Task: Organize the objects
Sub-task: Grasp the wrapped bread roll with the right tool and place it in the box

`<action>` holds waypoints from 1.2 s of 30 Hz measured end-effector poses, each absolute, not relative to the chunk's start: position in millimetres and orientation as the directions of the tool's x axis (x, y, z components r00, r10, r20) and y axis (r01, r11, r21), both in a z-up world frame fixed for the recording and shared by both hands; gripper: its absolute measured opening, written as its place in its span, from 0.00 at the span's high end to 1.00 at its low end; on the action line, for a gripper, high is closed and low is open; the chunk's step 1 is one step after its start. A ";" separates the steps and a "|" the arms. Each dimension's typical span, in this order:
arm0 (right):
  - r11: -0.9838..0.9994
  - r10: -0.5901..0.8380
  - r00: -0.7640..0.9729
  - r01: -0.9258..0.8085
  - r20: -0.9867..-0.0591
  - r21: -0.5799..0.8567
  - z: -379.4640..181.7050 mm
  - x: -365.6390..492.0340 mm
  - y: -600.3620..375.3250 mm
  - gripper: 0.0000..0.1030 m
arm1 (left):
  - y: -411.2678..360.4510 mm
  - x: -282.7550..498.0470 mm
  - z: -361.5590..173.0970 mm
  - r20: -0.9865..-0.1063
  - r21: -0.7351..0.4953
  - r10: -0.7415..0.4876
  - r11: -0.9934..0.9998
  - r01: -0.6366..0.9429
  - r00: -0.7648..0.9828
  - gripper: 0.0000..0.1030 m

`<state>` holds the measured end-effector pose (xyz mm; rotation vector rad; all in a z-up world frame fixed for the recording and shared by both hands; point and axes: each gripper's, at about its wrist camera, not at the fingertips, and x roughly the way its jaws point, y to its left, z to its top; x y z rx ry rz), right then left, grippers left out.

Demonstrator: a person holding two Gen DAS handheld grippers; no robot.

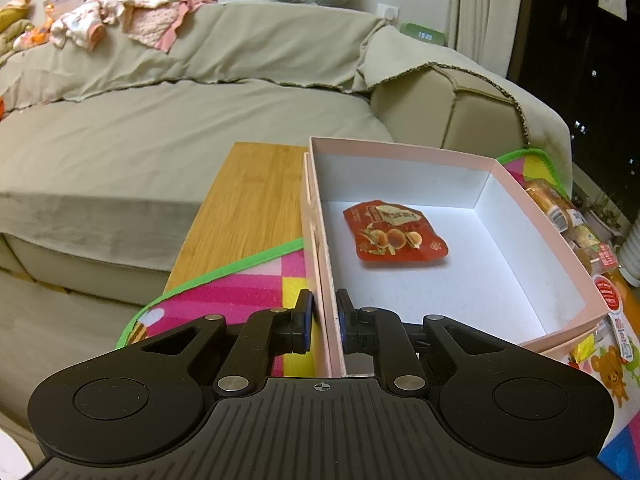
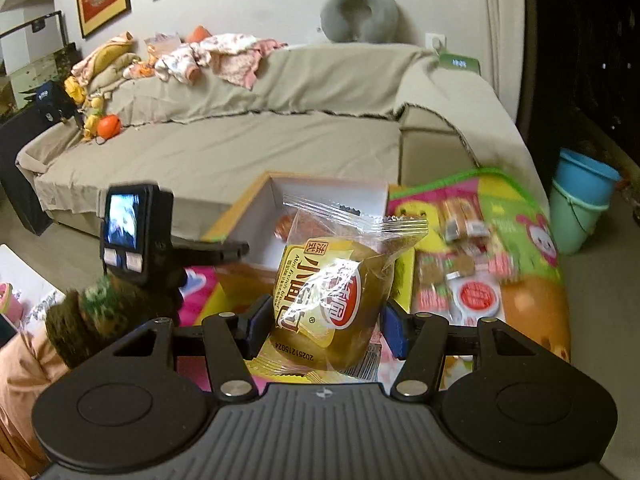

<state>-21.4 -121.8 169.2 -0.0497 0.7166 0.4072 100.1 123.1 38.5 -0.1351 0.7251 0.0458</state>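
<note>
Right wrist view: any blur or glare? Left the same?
Right wrist view: glare on the bread packet wrapper, motion blur on the loose snacks at right. Left wrist view: sharp, red packet evenly lit in the pink box; fisheye bends the sofa.

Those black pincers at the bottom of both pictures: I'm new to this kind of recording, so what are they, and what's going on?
They are handheld two-finger grippers, one in each of a person's hands, each carrying a camera looking along its fingers. The left view shows the left gripper clamped on the near wall of a pink box, which holds one red snack packet. The right view shows the right gripper holding a wrapped bread bun in front of that box. More snacks lie on a colourful mat beside the box.
</note>
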 end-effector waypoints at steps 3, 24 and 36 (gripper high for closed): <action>0.909 0.372 0.678 -0.403 -0.633 0.103 180.3 -7.2 -113.0 0.45 | 123.7 100.0 38.5 -0.662 -0.112 -0.009 0.990 -0.087 0.749 0.86; 0.900 0.433 0.645 -0.352 -0.629 0.259 165.2 142.4 -73.7 0.25 | 126.8 102.6 37.5 -0.666 -0.119 -0.018 0.989 -0.082 0.746 0.86; 0.957 0.286 0.618 -0.213 -0.732 0.195 84.1 143.7 -168.8 0.41 | 124.1 102.1 36.9 -0.672 -0.109 -0.013 0.991 -0.081 0.740 0.86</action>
